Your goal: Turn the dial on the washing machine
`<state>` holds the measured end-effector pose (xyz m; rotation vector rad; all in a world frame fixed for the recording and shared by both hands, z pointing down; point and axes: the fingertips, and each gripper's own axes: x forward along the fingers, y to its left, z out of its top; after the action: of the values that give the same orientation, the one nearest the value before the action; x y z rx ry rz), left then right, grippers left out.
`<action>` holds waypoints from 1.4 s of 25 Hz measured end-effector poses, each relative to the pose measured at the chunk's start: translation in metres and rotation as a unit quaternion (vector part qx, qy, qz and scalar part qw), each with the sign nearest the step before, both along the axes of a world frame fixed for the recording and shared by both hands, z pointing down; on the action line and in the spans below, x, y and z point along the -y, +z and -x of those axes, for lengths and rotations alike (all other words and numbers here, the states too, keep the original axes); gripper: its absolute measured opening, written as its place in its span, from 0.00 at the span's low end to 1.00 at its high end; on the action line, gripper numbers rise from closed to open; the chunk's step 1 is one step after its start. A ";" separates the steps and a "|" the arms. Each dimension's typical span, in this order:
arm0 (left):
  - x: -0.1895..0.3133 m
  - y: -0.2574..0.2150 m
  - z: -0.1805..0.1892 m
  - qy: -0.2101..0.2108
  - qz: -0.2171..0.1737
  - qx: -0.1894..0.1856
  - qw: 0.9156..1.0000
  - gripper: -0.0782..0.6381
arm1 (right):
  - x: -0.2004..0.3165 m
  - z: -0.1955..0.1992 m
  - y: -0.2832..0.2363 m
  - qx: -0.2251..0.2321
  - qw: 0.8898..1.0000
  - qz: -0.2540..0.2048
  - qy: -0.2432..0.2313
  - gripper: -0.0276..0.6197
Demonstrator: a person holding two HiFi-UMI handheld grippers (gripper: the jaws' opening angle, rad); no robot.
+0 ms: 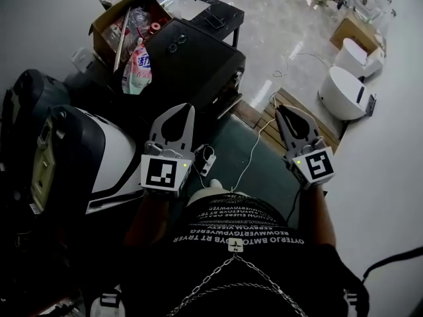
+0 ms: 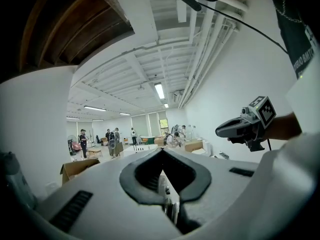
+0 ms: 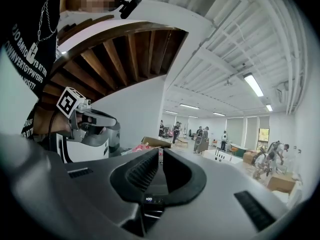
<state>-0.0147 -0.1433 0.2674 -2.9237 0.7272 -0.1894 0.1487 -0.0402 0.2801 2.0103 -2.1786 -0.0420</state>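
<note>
Beyond my hands, on top of the black cabinet, sit two small round knobs facing upward. They are too small to show a pointer, and I cannot tell which is the dial. My left gripper and right gripper are both pinched closed, empty, well short of them.

Ahead of your left claw: black cabinet blocks path, open cardboard box tight against its left side. To your left, white-and-black machine sits close beside arm, little room there. Between left and right claw: dark floor open, only thin white cable crossing. Ahead of right claw: low wooden pallet. Farther right, pale floor free up to white units.
</note>
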 end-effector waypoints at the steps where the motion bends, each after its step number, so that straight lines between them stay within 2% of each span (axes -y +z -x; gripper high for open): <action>1: 0.006 -0.001 0.001 0.000 -0.002 0.000 1.000 0.12 | 0.007 0.002 -0.001 -0.002 1.000 -0.002 -0.003 0.08; 5: 0.023 -0.001 -0.003 0.009 -0.012 -0.001 1.000 0.12 | 0.025 0.003 0.001 -0.002 1.000 -0.008 -0.003 0.08; 8: 0.030 0.003 -0.007 0.009 -0.003 -0.003 1.000 0.12 | 0.031 0.002 0.015 -0.004 1.000 0.008 -0.004 0.08; 13: 0.037 0.017 -0.029 0.011 0.008 0.006 1.000 0.12 | 0.044 -0.023 0.037 -0.002 0.999 0.033 0.004 0.08; 18: 0.054 0.028 -0.054 -0.011 0.016 0.023 1.000 0.12 | 0.073 -0.058 0.065 0.017 0.999 0.051 -0.008 0.08; 21: 0.063 0.031 -0.074 -0.020 0.020 0.034 0.999 0.12 | 0.093 -0.087 0.085 0.013 0.997 0.074 -0.011 0.08; 23: 0.074 0.031 -0.087 -0.029 0.020 0.034 0.999 0.12 | 0.112 -0.104 0.100 0.010 0.996 0.086 -0.014 0.08; 25: 0.083 0.031 -0.100 -0.037 0.022 0.029 0.999 0.12 | 0.130 -0.117 0.115 0.027 0.994 0.098 -0.025 0.09; 27: 0.090 0.032 -0.112 -0.044 0.024 0.030 0.998 0.12 | 0.144 -0.128 0.132 0.043 0.992 0.110 -0.038 0.09; 35: 0.113 0.045 -0.138 -0.079 0.041 0.035 0.995 0.12 | 0.194 -0.150 0.198 0.048 0.982 0.161 -0.086 0.10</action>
<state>0.1232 -0.2566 0.3129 -2.9182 0.9622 -0.3417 0.2987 -0.2338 0.4777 1.6788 -2.2394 0.3686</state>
